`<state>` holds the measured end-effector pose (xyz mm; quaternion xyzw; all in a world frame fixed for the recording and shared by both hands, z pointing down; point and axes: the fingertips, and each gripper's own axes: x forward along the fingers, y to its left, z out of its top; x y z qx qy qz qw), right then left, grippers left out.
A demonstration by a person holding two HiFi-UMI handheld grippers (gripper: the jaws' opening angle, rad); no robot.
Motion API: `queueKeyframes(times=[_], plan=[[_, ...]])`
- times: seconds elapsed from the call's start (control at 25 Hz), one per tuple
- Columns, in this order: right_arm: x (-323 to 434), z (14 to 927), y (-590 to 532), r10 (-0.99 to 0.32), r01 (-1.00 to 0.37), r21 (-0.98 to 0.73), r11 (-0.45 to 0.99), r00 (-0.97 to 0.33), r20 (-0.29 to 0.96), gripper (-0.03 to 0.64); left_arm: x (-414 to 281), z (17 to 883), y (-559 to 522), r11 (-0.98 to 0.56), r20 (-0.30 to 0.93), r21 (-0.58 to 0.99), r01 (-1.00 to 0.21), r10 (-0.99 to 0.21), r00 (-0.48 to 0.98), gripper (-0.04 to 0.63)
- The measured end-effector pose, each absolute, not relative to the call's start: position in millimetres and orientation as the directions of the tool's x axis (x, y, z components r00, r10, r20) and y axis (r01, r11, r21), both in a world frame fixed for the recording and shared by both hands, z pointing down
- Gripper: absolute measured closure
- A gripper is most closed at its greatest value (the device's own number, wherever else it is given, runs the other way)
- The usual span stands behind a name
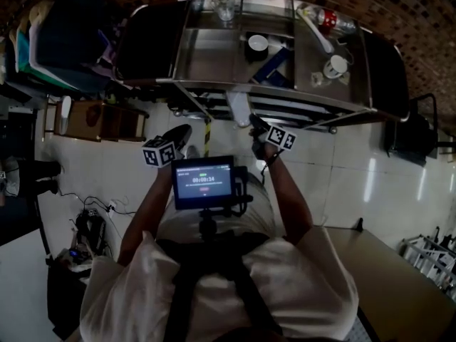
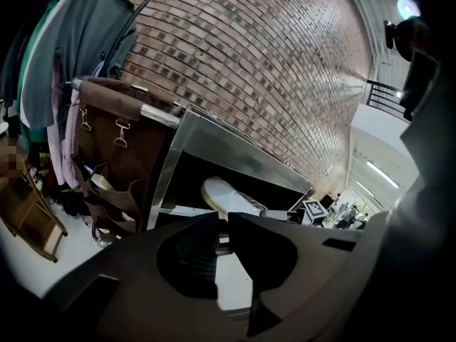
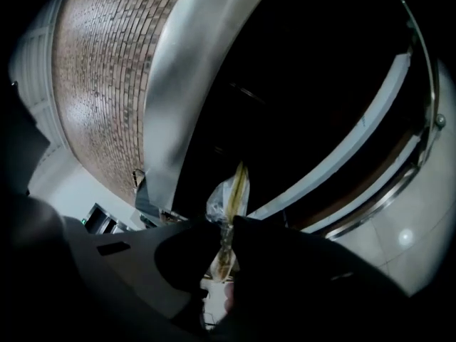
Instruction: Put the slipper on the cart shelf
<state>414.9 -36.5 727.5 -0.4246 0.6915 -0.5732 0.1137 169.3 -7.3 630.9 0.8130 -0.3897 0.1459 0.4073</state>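
Note:
A white slipper [image 1: 239,107] hangs sole-up at the front edge of the steel cart [image 1: 299,98], level with its lower shelves. My right gripper [image 1: 254,125] is shut on the slipper's near end. In the right gripper view the slipper [image 3: 235,187] shows edge-on, pinched between the jaws of the right gripper [image 3: 231,223], with the dark shelf opening behind it. My left gripper [image 1: 182,135] hovers to the left over the floor, with its jaws nearly together and nothing in them. The left gripper view shows the slipper [image 2: 228,194] inside the cart [image 2: 214,137] opening beyond the left gripper [image 2: 223,219]. Whether the slipper rests on a shelf I cannot tell.
On the cart top stand a bowl [image 1: 257,43], a mug [image 1: 335,66], a bottle [image 1: 324,16] and a blue flat thing [image 1: 271,66]. A clothes rack [image 1: 64,34] and a wooden box [image 1: 100,120] stand to the left. A brown bag [image 2: 121,134] hangs beside the cart.

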Motion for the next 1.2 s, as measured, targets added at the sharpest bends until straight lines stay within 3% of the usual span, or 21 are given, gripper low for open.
queueKeyframes(times=[0.72, 1.2], plan=[[426.6, 787.7, -107.3, -0.784, -0.457, -0.860, -0.230, -0.436, 0.441, 0.561, 160.8, 627.9, -35.8, -0.417, 0.563, 0.528, -0.740, -0.481, 0.672, 0.569], [416.7, 813.6, -149.3, -0.798, -0.519, -0.817, -0.250, -0.368, 0.477, 0.548, 161.4, 625.5, -53.7, -0.446, 0.553, 0.535, -0.717, -0.456, 0.697, 0.569]])
